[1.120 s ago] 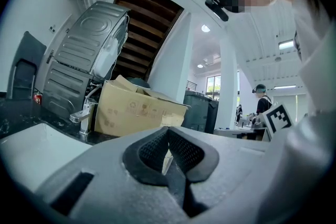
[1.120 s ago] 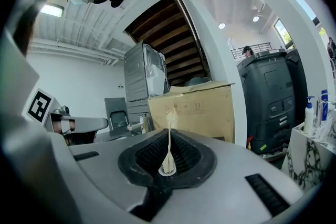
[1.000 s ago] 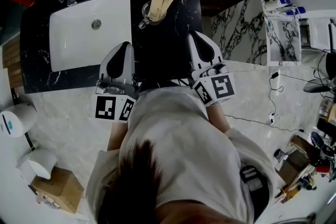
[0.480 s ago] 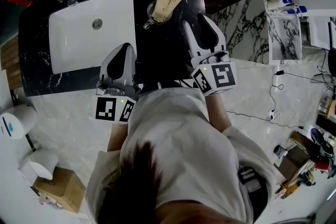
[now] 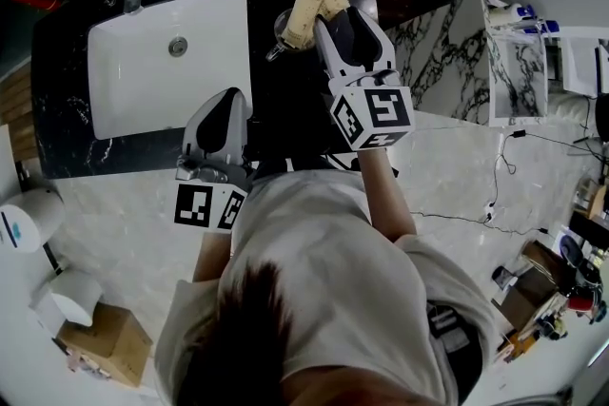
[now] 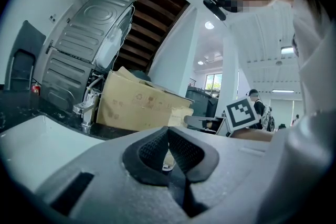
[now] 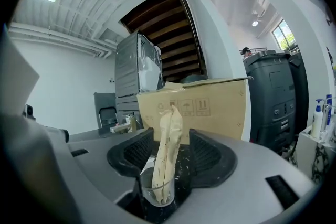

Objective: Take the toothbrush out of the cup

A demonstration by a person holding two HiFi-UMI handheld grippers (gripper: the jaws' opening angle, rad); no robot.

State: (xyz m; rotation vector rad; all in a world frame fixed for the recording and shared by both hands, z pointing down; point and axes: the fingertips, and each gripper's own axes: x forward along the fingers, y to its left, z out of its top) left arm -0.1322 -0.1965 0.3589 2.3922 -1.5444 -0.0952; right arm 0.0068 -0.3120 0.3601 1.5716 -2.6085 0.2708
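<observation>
Looking down in the head view: you are holding your right gripper (image 5: 338, 19) at the toothbrush (image 5: 309, 3). It is standing in a pale paper sleeve in the clear cup (image 5: 282, 33), just ahead of the jaw tips and slightly to their left. Your left gripper (image 5: 226, 100) is hanging well back from the cup, over the front of the black counter (image 5: 295, 109). The white sink (image 5: 143, 81) is lying off to the right gripper's left. The counter's end is running close along its right side, so open room is lying mostly above and back toward you.

Left gripper view: the pads (image 6: 152, 152) are meeting, clenched on nothing.

Right gripper view: the jaws have just been opening and are standing wide. The wrapped toothbrush is rising in the gap between the two pads (image 7: 205, 152), with neither visibly pressing on it. Released, not yet gripping. A cardboard box (image 7: 210, 107) is standing well beyond.

Handling, as a judgement: the toothbrush is looking light and stiff inside. Its sleeve is looking soft and likely to crumple or slip. The cup is looking light, breakable and easy to tip. You are probably best taking hold on the sleeve above the rim, where the handle is backing the paper. Close gently and lift straight up.
</observation>
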